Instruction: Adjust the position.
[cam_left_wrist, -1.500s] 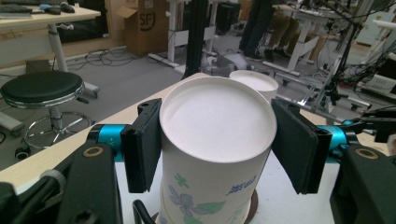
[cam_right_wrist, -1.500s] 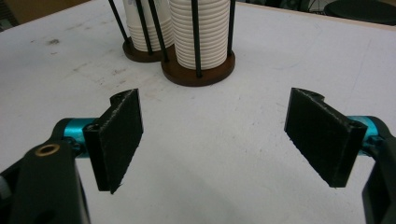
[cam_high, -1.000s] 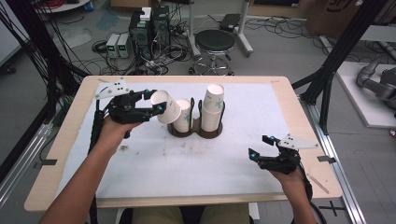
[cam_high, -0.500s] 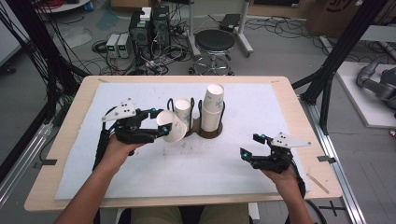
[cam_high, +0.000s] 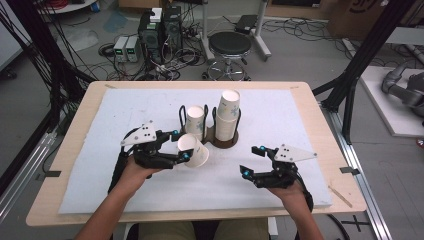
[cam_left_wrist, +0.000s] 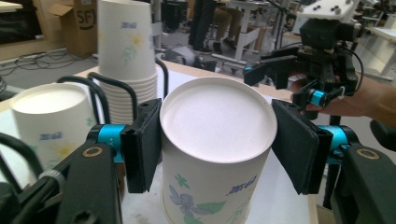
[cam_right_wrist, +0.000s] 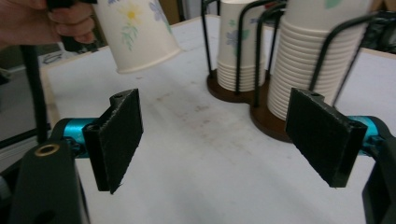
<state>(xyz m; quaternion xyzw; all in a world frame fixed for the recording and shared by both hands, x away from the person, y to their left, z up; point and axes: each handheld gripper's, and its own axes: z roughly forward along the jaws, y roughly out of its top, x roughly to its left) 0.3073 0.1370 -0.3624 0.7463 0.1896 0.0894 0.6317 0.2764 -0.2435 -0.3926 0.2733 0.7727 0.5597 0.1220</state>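
One paper cup (cam_high: 194, 150) has left the wire cup holder (cam_high: 216, 131) and now hangs over the white mat (cam_high: 280, 115) in front of it, where a second ago the high view had it up beside the left stack of cups (cam_high: 196, 121). In that view the left gripper (cam_high: 181, 147) has come down and toward the person with it, the cup tilted, its closed base toward the holder, while the taller right stack (cam_high: 228, 116) stands as before. The right gripper (cam_high: 252, 161) has slid inward across the mat toward the middle and is well apart from the cup. In the left gripper view the jaws are clamped on the cup (cam_left_wrist: 215, 154) from both sides, pads pressed to its wall just below the flat base that faces the camera; the two stacks (cam_left_wrist: 125, 56) rise behind it and the right gripper (cam_left_wrist: 280, 74) waits farther off. In the right gripper view the jaws stand wide apart with nothing but bare mat (cam_right_wrist: 210, 154) between them, the held cup (cam_right_wrist: 135, 32) hanging clear of the surface up at the left, the holder (cam_right_wrist: 261, 116) to the right. I judge that the cup is separated from its stack and the free gripper is closing in to help, or the cup is about to be set down.
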